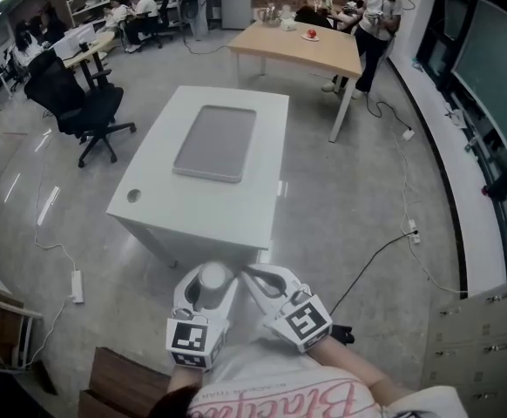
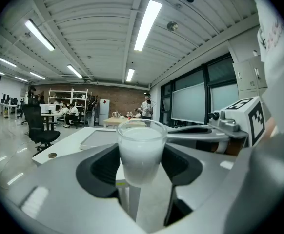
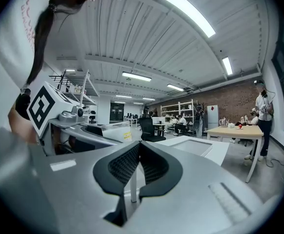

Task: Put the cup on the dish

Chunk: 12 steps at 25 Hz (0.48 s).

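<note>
A frosted white cup stands upright between the dark pads of my left gripper, which is shut on it. The dish is a flat grey tray lying on a white table ahead of me. Both grippers hang close to my body, short of the table's near edge. My right gripper sits just right of the left one, its jaws shut with nothing between them.
A round hole marks the white table's near left corner. A black office chair stands to the left, and a wooden table with a person beside it lies beyond. Cables cross the floor at right, near grey cabinets.
</note>
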Tool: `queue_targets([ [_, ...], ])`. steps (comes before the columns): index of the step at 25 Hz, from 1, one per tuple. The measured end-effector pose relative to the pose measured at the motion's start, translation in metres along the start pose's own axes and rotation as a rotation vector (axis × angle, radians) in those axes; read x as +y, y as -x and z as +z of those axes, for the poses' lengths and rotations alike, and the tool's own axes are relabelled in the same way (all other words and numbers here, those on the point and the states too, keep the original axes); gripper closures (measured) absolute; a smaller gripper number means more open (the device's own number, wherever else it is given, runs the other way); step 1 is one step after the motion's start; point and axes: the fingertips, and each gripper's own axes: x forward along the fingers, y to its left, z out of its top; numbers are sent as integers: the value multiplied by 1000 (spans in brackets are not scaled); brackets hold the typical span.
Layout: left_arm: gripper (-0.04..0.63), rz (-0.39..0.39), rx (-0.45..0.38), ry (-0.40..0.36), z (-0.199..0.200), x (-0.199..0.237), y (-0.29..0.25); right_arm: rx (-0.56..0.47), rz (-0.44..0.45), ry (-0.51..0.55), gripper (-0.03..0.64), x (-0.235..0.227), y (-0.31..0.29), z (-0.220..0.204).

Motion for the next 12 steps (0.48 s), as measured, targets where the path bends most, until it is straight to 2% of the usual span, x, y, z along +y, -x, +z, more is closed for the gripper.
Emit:
queue_targets([
  [5,337,39,-4,26,4,7,-19,-52,29,2,615,-20,-4,10],
  [12,337,63,4,41,4,13,-34,-52,57,8,615,-31,-12,10],
])
